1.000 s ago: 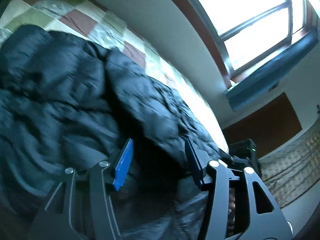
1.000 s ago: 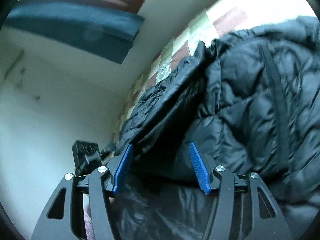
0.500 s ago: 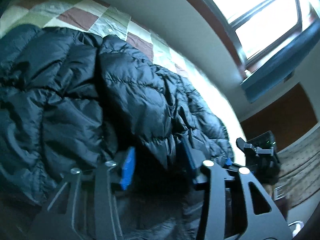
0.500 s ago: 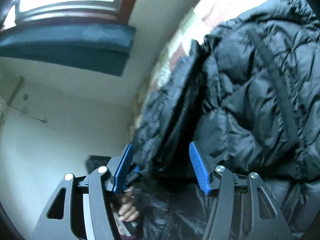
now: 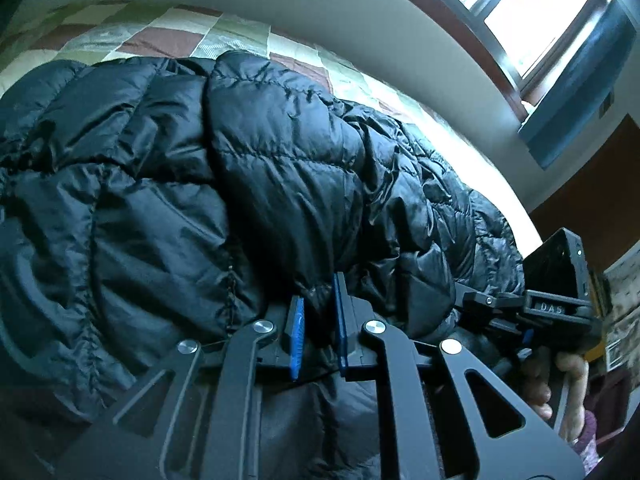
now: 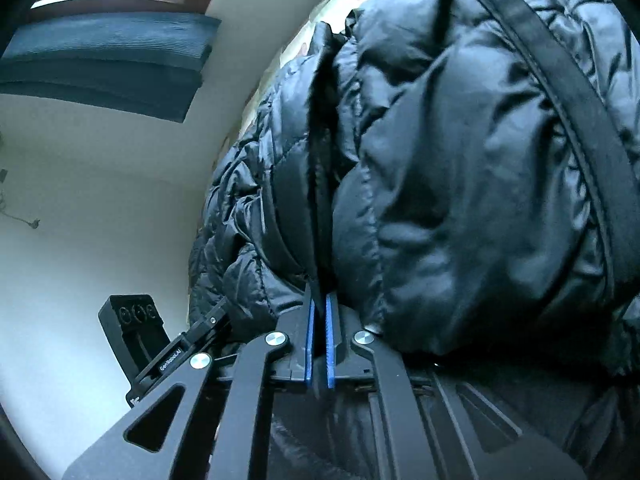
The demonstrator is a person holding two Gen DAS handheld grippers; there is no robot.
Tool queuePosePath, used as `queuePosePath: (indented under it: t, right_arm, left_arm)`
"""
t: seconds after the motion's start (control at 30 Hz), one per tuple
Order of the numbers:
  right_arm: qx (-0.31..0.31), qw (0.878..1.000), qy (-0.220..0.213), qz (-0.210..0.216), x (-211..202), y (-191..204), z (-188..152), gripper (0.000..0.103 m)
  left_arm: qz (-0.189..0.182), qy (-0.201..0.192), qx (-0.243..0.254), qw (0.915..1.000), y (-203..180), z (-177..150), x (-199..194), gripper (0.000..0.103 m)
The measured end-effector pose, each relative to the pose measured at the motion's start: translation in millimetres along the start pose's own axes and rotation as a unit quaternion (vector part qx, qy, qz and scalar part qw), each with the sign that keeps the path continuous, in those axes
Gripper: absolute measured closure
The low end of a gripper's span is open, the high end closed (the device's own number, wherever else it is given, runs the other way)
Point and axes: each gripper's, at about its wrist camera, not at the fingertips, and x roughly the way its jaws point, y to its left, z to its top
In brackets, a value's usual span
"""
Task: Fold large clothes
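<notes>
A large black quilted puffer jacket [image 5: 248, 168] lies bunched on a bed and fills both views; it also shows in the right wrist view [image 6: 460, 168]. My left gripper [image 5: 318, 304] is shut on a fold of the jacket's near edge, its blue pads pinching the fabric. My right gripper [image 6: 319, 308] is shut on the jacket's front edge by the zipper strip [image 6: 320, 160]. The other gripper shows at the right of the left wrist view [image 5: 560, 304] and at the lower left of the right wrist view [image 6: 168, 344].
A patchwork quilt [image 5: 180, 40] of green, cream and brown squares covers the bed under the jacket. A white wall [image 6: 100, 200] and a window with a dark blue blind [image 6: 108, 56] stand behind. A hand [image 5: 560, 384] holds the right gripper.
Both grippers were open around the jacket's edge one second ago and have closed on the fabric. Both views have moved closer to the jacket.
</notes>
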Motion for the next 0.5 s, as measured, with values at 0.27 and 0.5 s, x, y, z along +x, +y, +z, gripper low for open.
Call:
queuePosePath:
  t: [0.27,0.5]
  right_arm:
    - [-0.001,1.0,-0.001,0.008,1,-8,-4,0.102]
    - [-0.002,1.0,-0.003,0.011,3,-5,-3,0.102]
  left_arm:
    - [0.005,-0.006,0.008,0.9999,-3,-5,4,0.091]
    - [0.005,-0.007,0.009,0.9999,-3,-6,4,0.091]
